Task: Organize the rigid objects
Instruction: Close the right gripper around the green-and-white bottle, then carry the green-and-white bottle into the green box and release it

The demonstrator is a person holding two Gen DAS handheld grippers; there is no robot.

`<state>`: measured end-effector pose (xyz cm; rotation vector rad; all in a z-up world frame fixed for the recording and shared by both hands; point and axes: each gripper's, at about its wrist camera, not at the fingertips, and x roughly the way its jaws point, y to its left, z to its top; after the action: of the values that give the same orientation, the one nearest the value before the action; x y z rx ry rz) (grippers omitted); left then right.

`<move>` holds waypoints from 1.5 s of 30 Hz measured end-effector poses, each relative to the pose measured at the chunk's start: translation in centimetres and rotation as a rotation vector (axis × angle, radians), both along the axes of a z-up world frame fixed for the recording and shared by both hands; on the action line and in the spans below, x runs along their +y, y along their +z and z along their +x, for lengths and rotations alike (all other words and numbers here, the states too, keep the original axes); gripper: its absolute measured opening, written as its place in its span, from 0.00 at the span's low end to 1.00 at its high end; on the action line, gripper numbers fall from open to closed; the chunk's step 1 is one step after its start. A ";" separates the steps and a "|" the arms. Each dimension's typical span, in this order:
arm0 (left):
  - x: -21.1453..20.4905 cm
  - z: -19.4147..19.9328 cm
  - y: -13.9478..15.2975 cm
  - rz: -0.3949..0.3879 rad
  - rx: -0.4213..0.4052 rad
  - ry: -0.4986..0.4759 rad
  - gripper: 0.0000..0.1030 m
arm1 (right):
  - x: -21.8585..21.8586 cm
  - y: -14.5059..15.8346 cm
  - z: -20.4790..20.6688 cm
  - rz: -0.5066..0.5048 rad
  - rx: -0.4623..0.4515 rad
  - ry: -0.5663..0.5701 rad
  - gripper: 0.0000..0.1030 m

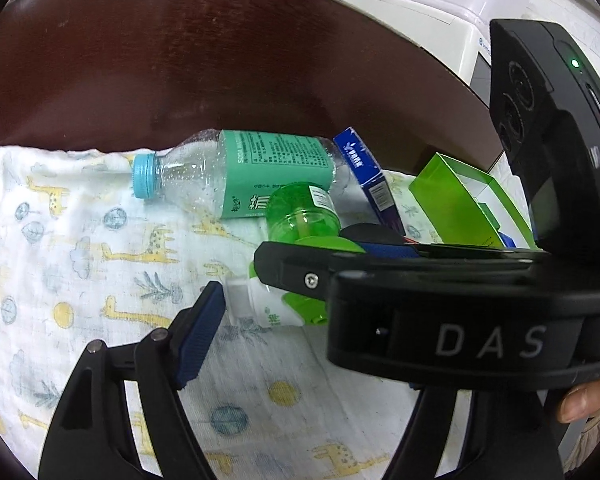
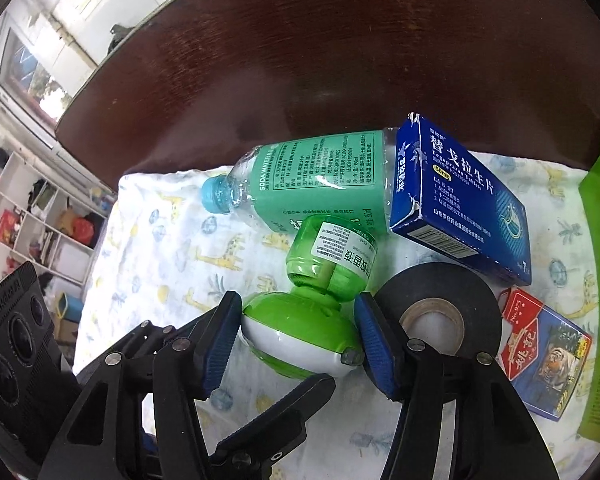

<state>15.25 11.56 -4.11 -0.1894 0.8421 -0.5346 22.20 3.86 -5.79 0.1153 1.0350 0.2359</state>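
Well, my right gripper [image 2: 296, 304] is around the green and white plug-in device [image 2: 300, 336], low in the middle of the right wrist view. Its jaws stand about halfway apart, with a blue pad right at each side of the rounded body. Whether they press on it I cannot tell.

My left gripper [image 1: 296, 300] is spread wide and grips nothing. One blue-padded finger sits just beside the device's white end. The other is hidden behind the black body of the right gripper, which fills the lower right of the left wrist view.

The little green bottle [image 2: 332, 256] screwed into the device is see-through, but I cannot make out any liquid in it. Above it a clear water bottle [image 2: 320, 176] lies on its side, capped, with droplets on its wall. A closed blue medicine box [image 2: 460, 208] leans against the bottle's base. To the right lie a black tape roll [image 2: 472, 292] and a pack of cards [image 2: 548, 352], the pack partly behind my finger.

The open green box [image 1: 444, 200] stands at the right of the left wrist view. Its inside looks white, and its contents are blocked from sight. In the right wrist view the frame edge cuts it off.

Everything rests on a giraffe-print cloth [image 2: 160, 240] spread over the dark wooden counter [image 2: 340, 60].
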 end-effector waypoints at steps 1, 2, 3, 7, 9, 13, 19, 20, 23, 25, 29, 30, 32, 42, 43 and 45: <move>-0.1 -0.2 0.4 0.006 -0.011 0.003 0.72 | -0.1 0.2 -0.1 0.006 -0.004 0.003 0.59; -0.1 -0.5 0.9 0.010 -0.023 0.005 0.72 | -0.1 0.4 -0.3 0.011 -0.010 0.008 0.59; -0.4 -0.6 1.4 0.013 -0.035 0.006 0.72 | -0.1 0.7 -0.5 0.015 -0.019 0.013 0.59; -1.1 -1.8 3.7 0.030 -0.103 -0.004 0.72 | -0.5 2.7 -1.8 0.018 -0.086 0.029 0.59; -1.9 -2.3 4.7 0.040 -0.130 -0.012 0.72 | -0.9 3.9 -2.6 0.024 -0.127 0.037 0.59; -4.3 -3.0 6.4 0.062 -0.170 -0.035 0.72 | -2.3 5.9 -4.1 0.043 -0.187 0.028 0.59; -8.9 -3.8 8.2 0.085 -0.208 -0.090 0.72 | -5.8 7.8 -6.1 0.072 -0.247 -0.010 0.59; -9.6 -3.9 8.5 0.090 -0.212 -0.101 0.72 | -6.5 8.1 -6.4 0.075 -0.258 -0.019 0.59; -12.6 -3.9 9.2 0.115 -0.227 -0.138 0.72 | -8.9 8.8 -7.3 0.091 -0.285 -0.053 0.59; -14.6 -3.8 9.5 0.129 -0.233 -0.164 0.72 | -10.7 9.1 -7.7 0.109 -0.298 -0.079 0.59; -18.9 -3.6 9.9 0.148 -0.237 -0.221 0.72 | -15.0 9.7 -8.9 0.140 -0.315 -0.140 0.59; -19.8 -3.6 9.9 0.151 -0.238 -0.232 0.72 | -16.0 9.7 -9.1 0.147 -0.316 -0.156 0.59; -22.0 -3.5 9.9 0.160 -0.241 -0.257 0.72 | -17.9 9.9 -9.6 0.156 -0.313 -0.189 0.59; -29.0 -2.9 11.1 0.224 -0.284 -0.360 0.72 | -25.8 10.3 -11.2 0.230 -0.352 -0.316 0.59; -29.7 -2.6 11.3 0.228 -0.290 -0.367 0.72 | -26.3 10.5 -11.2 0.232 -0.358 -0.323 0.59; -30.6 -2.1 11.8 0.232 -0.302 -0.377 0.72 | -28.0 11.2 -11.0 0.242 -0.374 -0.345 0.59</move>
<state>13.14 -19.04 7.68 0.2639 0.6381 -0.7897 11.21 -24.18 5.41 0.4479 0.5983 0.0627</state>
